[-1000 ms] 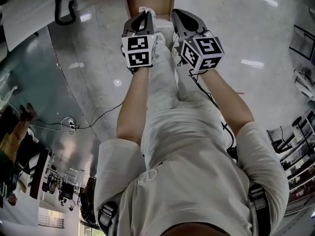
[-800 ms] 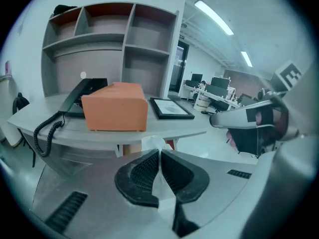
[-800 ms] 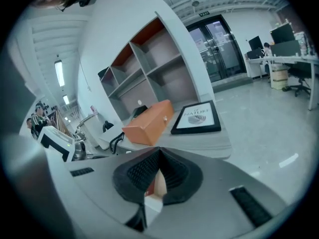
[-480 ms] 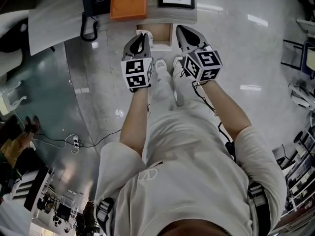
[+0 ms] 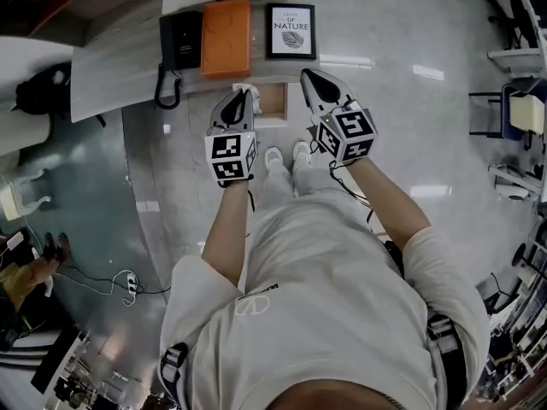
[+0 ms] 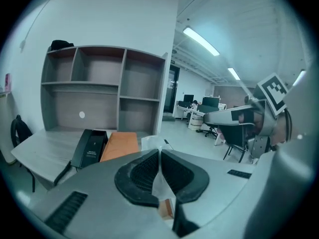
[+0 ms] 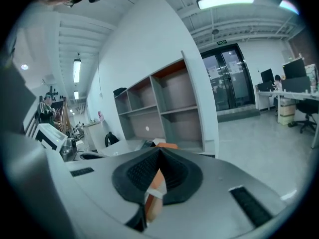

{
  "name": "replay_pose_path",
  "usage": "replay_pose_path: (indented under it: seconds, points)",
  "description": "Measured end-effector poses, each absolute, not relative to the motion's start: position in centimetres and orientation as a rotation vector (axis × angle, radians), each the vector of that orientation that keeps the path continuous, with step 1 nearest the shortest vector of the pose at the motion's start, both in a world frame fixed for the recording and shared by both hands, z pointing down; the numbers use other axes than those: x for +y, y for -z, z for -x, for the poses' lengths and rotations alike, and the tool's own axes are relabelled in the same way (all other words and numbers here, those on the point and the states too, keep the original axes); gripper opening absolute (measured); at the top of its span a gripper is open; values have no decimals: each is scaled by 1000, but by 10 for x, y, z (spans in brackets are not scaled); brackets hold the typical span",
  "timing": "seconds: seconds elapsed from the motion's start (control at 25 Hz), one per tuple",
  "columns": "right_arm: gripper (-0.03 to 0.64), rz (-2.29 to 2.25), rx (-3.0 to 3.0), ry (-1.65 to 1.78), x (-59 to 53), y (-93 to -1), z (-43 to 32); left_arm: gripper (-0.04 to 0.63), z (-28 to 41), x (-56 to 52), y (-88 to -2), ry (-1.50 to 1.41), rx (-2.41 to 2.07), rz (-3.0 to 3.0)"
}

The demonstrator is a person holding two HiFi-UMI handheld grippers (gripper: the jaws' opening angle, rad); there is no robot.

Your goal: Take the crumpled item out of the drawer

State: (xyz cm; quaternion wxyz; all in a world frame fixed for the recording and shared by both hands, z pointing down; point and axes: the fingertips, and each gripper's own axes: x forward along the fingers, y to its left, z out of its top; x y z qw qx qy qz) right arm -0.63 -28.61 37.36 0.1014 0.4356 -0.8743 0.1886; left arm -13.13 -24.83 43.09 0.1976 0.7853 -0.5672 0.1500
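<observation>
left gripper (image 5: 243, 99) is pinching the one crumpled white item (image 6: 160, 185), which is up out of the single open drawer (image 5: 275, 101). right gripper (image 5: 309, 76) has its jaws pressed together, nothing caught that i can see. beyond them, the desk (image 5: 111, 75) holds one black phone (image 5: 181, 39), one orange box (image 5: 226, 26) and one framed print (image 5: 291, 31).

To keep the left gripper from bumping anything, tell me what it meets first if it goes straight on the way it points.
Probably the orange box on the desk: the left gripper, shut on the crumpled item, points at it in the head view. Depth is unclear.
</observation>
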Motion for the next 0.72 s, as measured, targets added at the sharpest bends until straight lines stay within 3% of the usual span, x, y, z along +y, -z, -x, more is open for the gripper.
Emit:
replay_pose_path:
  seconds: [0.72]
  points:
    - [2, -1416, -2752, -324, -281, -229, -52, 14, 149, -249, -257, -141, -1780, -2408]
